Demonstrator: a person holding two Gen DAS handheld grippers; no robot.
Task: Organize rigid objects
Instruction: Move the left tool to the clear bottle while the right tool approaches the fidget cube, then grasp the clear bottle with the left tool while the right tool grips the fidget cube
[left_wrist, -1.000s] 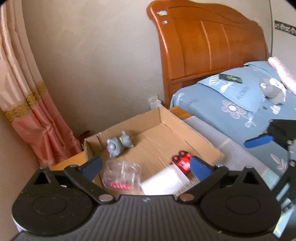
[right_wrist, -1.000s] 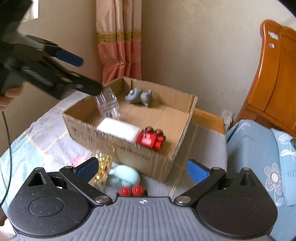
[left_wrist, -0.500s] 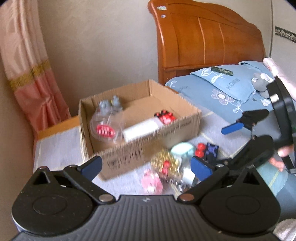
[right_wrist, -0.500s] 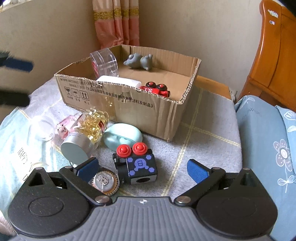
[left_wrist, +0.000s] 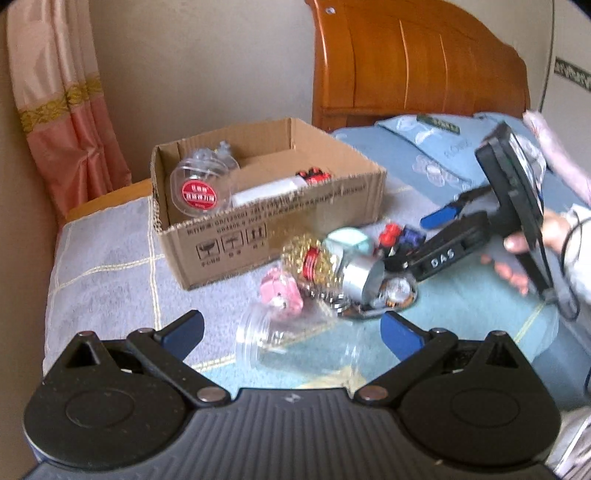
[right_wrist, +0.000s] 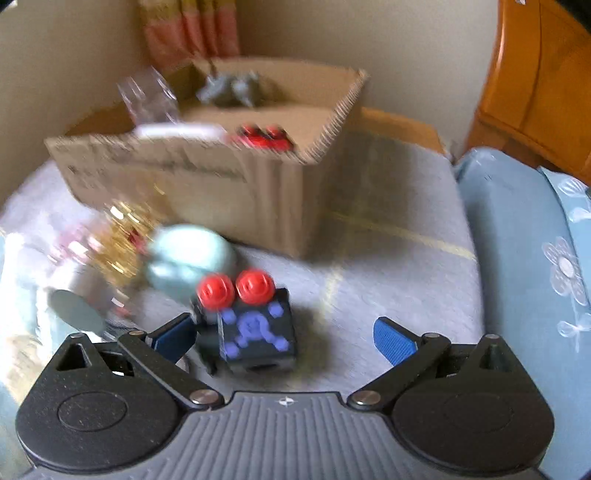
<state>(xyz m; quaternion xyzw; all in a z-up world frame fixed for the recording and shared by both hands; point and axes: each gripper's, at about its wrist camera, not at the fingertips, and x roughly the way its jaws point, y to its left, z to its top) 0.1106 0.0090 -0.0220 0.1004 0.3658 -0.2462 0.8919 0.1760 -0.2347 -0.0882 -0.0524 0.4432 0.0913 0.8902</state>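
The black cube toy (right_wrist: 258, 334) — two red knobs on top, purple print on its faces — is seen lying on the grey blanket (right_wrist: 388, 266) in front of the cardboard box (right_wrist: 229, 184), just ahead of the right gripper (right_wrist: 284, 334), whose jaws are spread with nothing between them; it is judged light, stiff and none too slippery, best taken across its flat sides rather than by the knobs. The left gripper (left_wrist: 291, 330) is likewise held wide apart and empty, above a clear plastic cup (left_wrist: 295, 343) lying on its side — thin-walled, likely to buckle if squeezed hard. Inside the box a clear round tub with a red label (left_wrist: 199, 184), a white block (left_wrist: 266, 192), a red toy (left_wrist: 314, 175) and what appears to be a grey figure (right_wrist: 232, 88) are already held; the view is blurred.
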